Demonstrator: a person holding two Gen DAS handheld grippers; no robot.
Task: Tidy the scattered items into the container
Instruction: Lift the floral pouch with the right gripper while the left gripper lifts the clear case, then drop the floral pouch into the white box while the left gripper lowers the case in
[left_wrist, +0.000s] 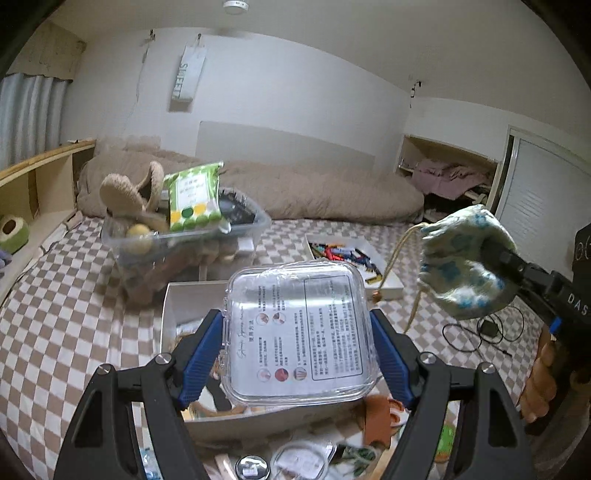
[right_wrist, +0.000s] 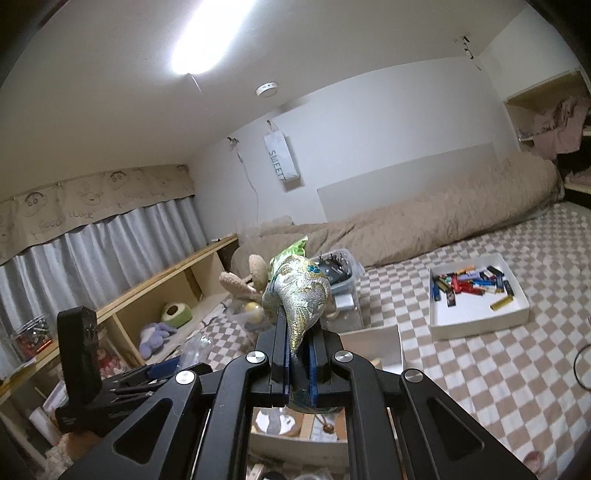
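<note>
My left gripper (left_wrist: 295, 314) is shut on a clear plastic box (left_wrist: 299, 332) with a printed label, its blue pads (left_wrist: 201, 350) pressing on both sides. The box hangs above an open white box (left_wrist: 184, 306) on the bed. To the right, my right gripper (left_wrist: 517, 266) is shut on a patterned drawstring pouch (left_wrist: 461, 266) whose cord dangles down. In the right wrist view the pouch (right_wrist: 299, 291) bulges out past the closed right gripper (right_wrist: 299, 332). The clear storage bin (left_wrist: 184, 240) stands farther back on the bed, holding fluffy slippers (left_wrist: 129, 192) and a green packet (left_wrist: 194, 199).
A white tray (right_wrist: 476, 317) of several small colourful items lies on the checkered sheet (right_wrist: 480, 369). A rolled beige blanket (left_wrist: 314, 192) runs along the wall. A black cable (left_wrist: 480, 332) lies at the right. A wooden shelf (right_wrist: 166, 291) borders the bed. Loose items (left_wrist: 295, 458) sit below the left gripper.
</note>
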